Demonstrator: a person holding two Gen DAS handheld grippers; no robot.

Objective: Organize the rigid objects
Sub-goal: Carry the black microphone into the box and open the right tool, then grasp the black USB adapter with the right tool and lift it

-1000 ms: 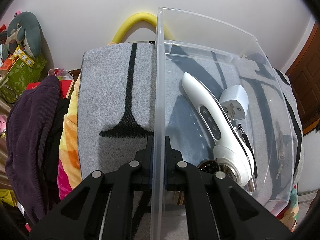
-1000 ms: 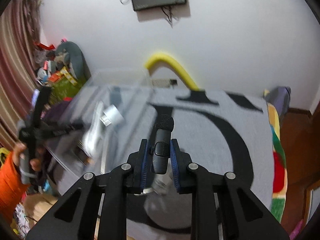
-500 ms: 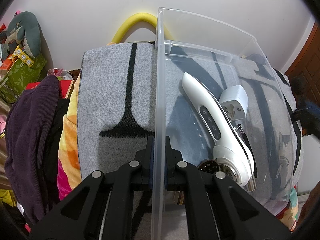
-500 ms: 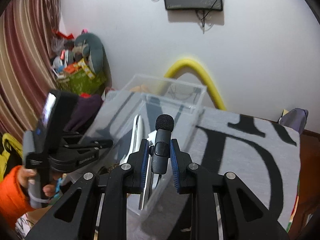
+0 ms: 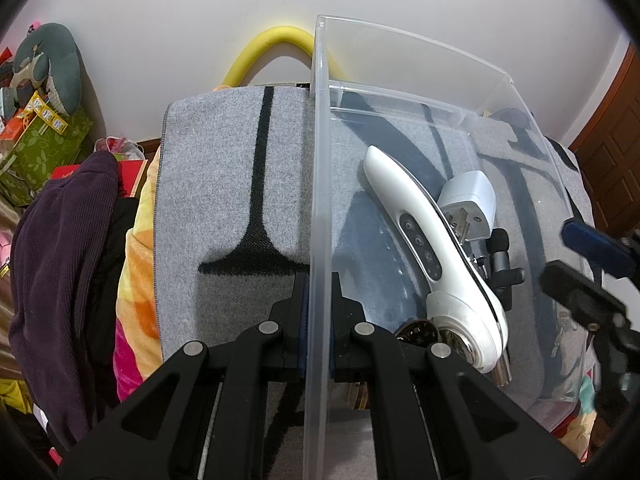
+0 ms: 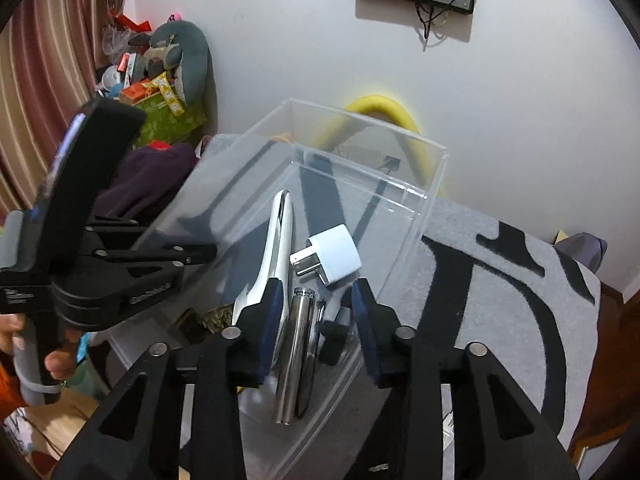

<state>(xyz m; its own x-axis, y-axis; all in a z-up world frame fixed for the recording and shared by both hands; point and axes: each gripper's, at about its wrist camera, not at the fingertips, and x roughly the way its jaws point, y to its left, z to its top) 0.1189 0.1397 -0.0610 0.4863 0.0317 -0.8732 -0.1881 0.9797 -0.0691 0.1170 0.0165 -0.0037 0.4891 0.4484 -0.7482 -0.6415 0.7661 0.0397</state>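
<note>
The left gripper (image 5: pixel 318 312) is clamped tight on the near left wall of the clear plastic storage bin (image 5: pixel 320 160), one black jaw outside and one inside, so the thin wall stands pinched between the pads. The bin sits on a grey felt mat with black markings (image 5: pixel 224 184), its far end towards the white wall. Inside it lie a long curved white handheld device with three round buttons (image 5: pixel 424 240), a white plug-in charger with metal prongs (image 5: pixel 472 200) just to its right, and a small black microphone with a foam tip (image 5: pixel 500 256) beside the charger (partly hidden by the white device). In the right wrist view a shiny metal cylinder (image 6: pixel 294 356) lies along the near end of the bin floor. The right gripper (image 6: pixel 316 308) hangs over the near right part of the bin, its blue-padded jaws opening with nothing pressed between them; the microphone rests on the bin floor below.
</note>
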